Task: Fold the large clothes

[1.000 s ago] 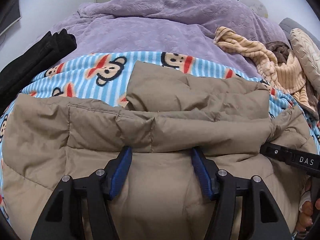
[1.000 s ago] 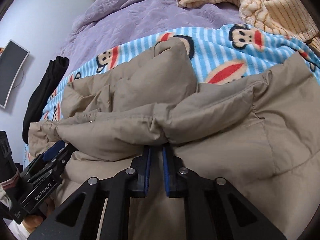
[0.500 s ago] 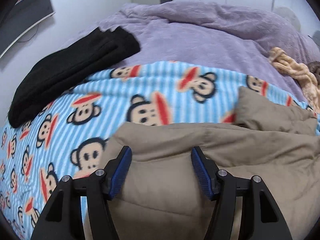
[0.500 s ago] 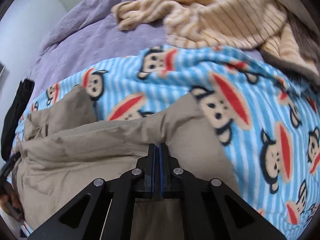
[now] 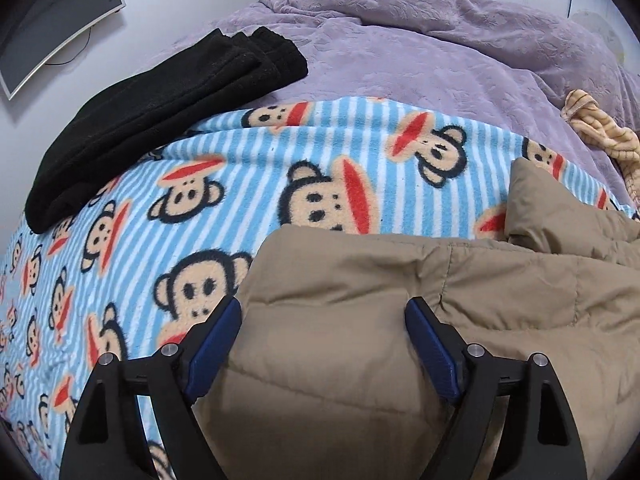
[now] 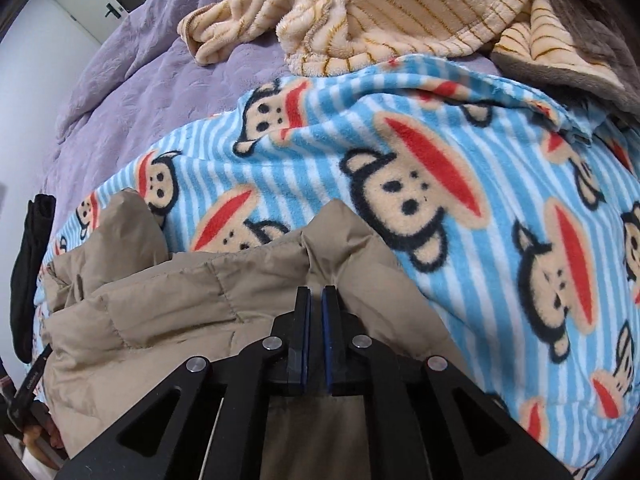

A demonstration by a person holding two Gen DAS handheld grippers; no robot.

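The tan puffer jacket lies on the monkey-print blanket, filling the left wrist view from 6 to 3 o'clock; its lower part is cut off by the frame edge. The left gripper stands wide open, blue pads either side of the jacket's corner — whether they touch the fabric is hard to make out. The right gripper is nearly closed, a pinch of jacket edge bunched at its tips. A folded black garment rests at 10 o'clock, and a striped cream blanket at 12 in the right view — partly cut off.
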